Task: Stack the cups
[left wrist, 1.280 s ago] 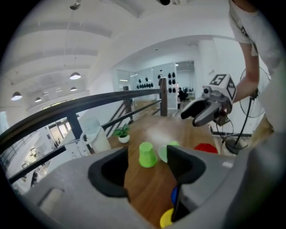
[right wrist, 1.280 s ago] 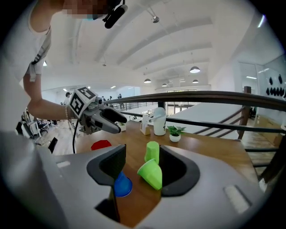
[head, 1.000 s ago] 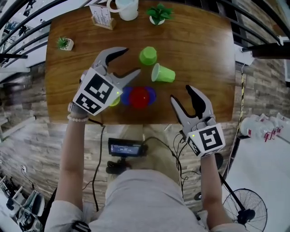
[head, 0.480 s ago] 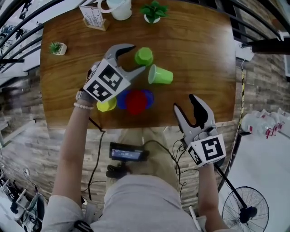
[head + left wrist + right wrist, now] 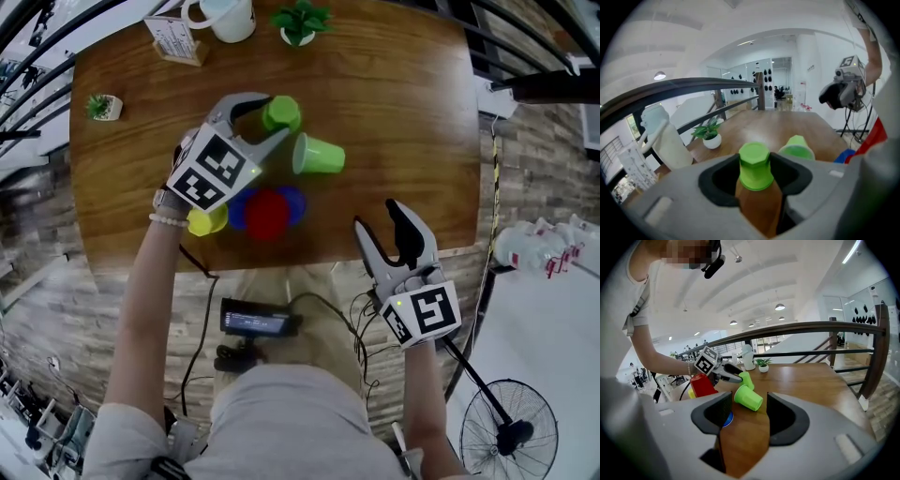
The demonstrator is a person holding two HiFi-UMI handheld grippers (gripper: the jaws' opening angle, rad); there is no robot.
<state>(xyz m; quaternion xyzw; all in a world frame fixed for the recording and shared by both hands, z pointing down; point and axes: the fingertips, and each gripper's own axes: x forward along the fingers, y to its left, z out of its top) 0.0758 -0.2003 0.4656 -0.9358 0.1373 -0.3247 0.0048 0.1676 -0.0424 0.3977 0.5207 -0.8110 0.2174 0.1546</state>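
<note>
my left gripper (image 5: 273, 116) jaws just closing, now clamped on the upturned lime green plastic cup (image 5: 753, 166), standing on the brown wooden desk (image 5: 403, 103) beside a tipped green cup (image 5: 317, 155), my right gripper (image 5: 378, 217) jaws apart, empty

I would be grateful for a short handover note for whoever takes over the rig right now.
Left gripper: its jaws have just been closing and now sit against both sides of the upside-down green cup, which stands on the table.
Right gripper: open and empty, above the table's near edge.
Other cups: the second green cup lies on its side nearby. The red cup is upside down with a blue cup showing around it. The yellow cup is on its left.
Done: neither green cup is stacked; whether red and blue are nested is unclear.
Left to do: lift the gripped cup, then stack the rest.
</note>
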